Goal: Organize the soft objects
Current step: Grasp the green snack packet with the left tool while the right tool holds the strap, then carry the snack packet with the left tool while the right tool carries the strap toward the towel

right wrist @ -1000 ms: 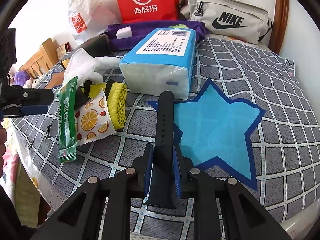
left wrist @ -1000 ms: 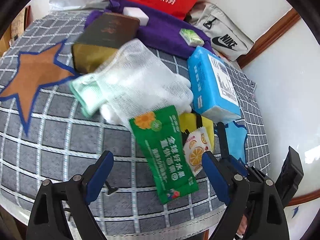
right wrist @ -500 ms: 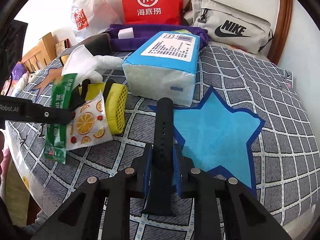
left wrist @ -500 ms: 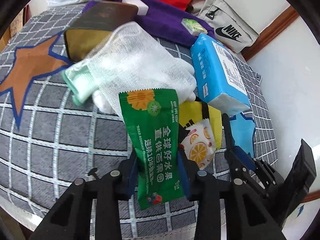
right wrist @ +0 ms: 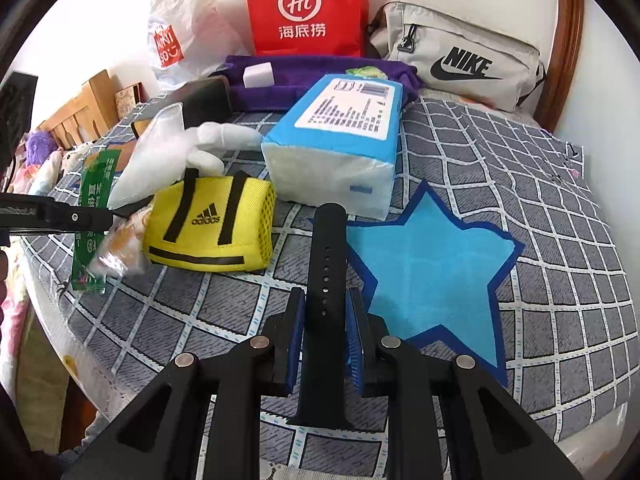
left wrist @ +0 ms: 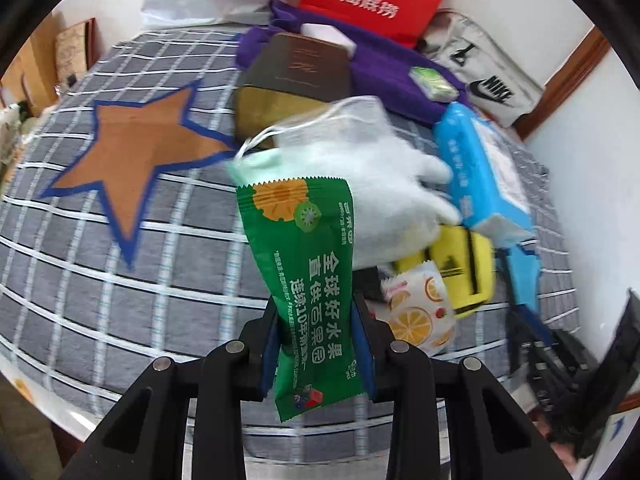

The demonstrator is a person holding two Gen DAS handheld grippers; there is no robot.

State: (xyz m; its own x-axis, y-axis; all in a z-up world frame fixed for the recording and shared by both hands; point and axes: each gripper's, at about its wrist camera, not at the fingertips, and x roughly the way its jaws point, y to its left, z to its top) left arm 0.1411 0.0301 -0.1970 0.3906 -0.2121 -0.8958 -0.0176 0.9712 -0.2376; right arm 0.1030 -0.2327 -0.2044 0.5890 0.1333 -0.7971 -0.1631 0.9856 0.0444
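Left gripper (left wrist: 318,344) clamped on green foil snack sachet (left wrist: 308,276), above grey checked bedcover (left wrist: 120,280); right gripper (right wrist: 325,340) pinching black perforated rubber strap (right wrist: 325,280) beside the bedcover's blue star patch (right wrist: 432,276).

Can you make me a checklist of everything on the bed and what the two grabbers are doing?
Surface: grey checked bedcover with an orange star and a blue star.
Job's things: green snack packet lifted; black watch strap held; yellow Adidas pouch, white mesh bag, orange-print sachet, blue tissue pack lying together.
Clutter: brown box, purple cloth, red bag, grey Nike bag.
Grippers: left gripper has just closed on the packet; right gripper clamps the strap.
Cables: nothing seen.
Surroundings: white wall, wooden trim.
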